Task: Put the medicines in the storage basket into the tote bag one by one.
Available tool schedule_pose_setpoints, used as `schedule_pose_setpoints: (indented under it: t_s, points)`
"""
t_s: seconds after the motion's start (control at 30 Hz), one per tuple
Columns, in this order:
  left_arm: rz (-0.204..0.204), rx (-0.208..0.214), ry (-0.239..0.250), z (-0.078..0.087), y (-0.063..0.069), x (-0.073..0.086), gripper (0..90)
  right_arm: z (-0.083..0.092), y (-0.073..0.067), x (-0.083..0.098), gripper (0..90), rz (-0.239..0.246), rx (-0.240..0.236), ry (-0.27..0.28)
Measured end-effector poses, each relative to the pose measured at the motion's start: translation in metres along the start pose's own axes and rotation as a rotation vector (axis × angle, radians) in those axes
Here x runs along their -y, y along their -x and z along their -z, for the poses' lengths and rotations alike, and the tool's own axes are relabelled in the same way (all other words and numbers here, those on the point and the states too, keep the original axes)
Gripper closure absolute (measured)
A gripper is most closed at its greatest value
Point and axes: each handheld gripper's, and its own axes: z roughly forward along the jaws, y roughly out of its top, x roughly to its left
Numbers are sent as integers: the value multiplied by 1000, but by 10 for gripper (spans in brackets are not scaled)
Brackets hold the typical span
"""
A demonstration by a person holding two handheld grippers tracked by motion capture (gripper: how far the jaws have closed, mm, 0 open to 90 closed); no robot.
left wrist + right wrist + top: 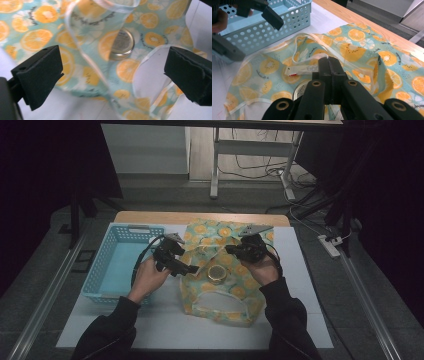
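Pinching the soft orange-print cloth (220, 270) beside the blue basket (120, 262), your right gripper (328, 61) is closed on its floppy edge; your left gripper (112, 67) is hanging wide open, holding nothing.

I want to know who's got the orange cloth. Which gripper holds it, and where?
The right gripper pinches the orange-print cloth at a white-trimmed fold. The left gripper is open, holding nothing.

left tongs (187, 269) open at apron (222, 270) edge | right tongs (231, 250) closed on apron | jar lid (217, 273) on apron | basket (100, 292) left
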Motion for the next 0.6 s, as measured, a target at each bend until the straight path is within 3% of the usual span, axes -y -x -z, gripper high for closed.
schedule_pose_setpoints:
  t_s: [0.33, 0.6]
  points:
    - [48, -62, 17, 22, -22, 14, 0, 0, 0, 0, 900, 2, -3, -3]
    - [93, -146, 23, 41, -44, 23, 0, -1, 0, 0, 900, 3, -4, -5]
